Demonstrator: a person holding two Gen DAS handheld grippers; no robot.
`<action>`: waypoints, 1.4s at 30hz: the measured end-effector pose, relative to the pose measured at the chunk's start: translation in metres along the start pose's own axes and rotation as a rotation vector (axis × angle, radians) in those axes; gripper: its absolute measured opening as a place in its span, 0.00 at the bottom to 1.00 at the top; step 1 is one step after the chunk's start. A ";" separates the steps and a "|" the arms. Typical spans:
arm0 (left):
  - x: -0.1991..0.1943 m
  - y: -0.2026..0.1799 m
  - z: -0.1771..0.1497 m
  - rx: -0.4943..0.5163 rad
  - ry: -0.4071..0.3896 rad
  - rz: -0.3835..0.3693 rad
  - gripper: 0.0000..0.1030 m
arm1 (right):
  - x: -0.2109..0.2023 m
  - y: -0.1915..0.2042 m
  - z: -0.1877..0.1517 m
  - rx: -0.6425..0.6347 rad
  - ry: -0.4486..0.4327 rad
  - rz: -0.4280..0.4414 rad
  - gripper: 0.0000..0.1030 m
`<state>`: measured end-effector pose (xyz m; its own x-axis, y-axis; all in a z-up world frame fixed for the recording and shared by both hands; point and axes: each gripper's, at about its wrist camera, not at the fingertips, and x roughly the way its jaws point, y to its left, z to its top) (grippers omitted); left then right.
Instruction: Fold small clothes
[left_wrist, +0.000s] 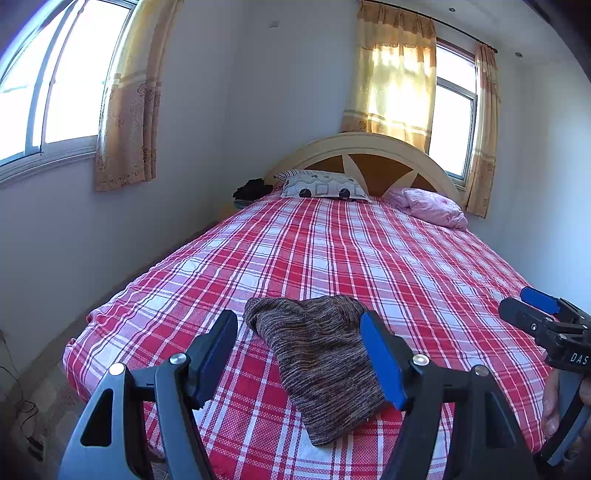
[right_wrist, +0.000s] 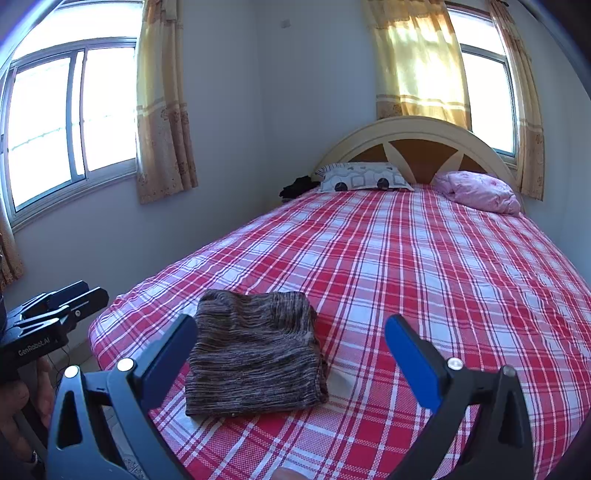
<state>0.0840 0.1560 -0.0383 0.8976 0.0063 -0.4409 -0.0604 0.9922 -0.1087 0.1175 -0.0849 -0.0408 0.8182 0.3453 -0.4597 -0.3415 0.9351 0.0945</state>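
- Garment: I see a small knitted piece (left_wrist: 317, 362) of brown, grey and black mottled yarn with fine ribbing, folded into a rough rectangle. It lies flat on the bed near the foot end, with one rounded, slightly bunched corner on its far left.
- Bed (left_wrist: 369, 243): the sheet is a woven red, white and pale blue plaid with a small checked texture. The headboard (left_wrist: 364, 147) is a cream arch with brown wedge-shaped panels.
- Pillows: a white patterned pillow (left_wrist: 325, 184) and a crumpled pink one (left_wrist: 432, 206) lie at the head. A dark bundle (left_wrist: 253, 189) sits just beside the white pillow, off the bed's edge; I cannot tell what it is.
- Curtains (left_wrist: 129, 110): tan and yellow fabric with a printed band, hung beside two bright windows.
- Writing: the right hand-held gripper (left_wrist: 528, 306) shows "DAS" in the left wrist view. The left hand-held gripper (right_wrist: 68, 295) reads "GenRobot.AI" in the right wrist view.
- Left hand-held gripper: black frame, silver pivot screws, blue pads. Its jaws stand apart and point down at the garment, which shows between them without touching either pad.
- Right hand-held gripper: its jaws are spread wide above the sheet, holding nothing. The garment lies beside its left finger (right_wrist: 168, 350).
- Hands: fingers (left_wrist: 550, 402) wrap the right handle.
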 end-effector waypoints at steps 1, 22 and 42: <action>0.000 -0.001 0.000 0.003 -0.001 0.003 0.68 | 0.000 0.000 0.000 -0.001 0.000 0.000 1.00; -0.004 -0.010 0.005 0.003 -0.018 0.083 0.94 | -0.004 0.011 -0.003 -0.048 -0.010 0.007 1.00; -0.011 -0.007 0.001 -0.044 -0.104 0.050 0.97 | -0.002 0.015 -0.008 -0.041 -0.004 0.022 1.00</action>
<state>0.0753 0.1486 -0.0323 0.9331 0.0707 -0.3525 -0.1234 0.9839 -0.1293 0.1071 -0.0722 -0.0450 0.8124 0.3660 -0.4540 -0.3777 0.9234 0.0686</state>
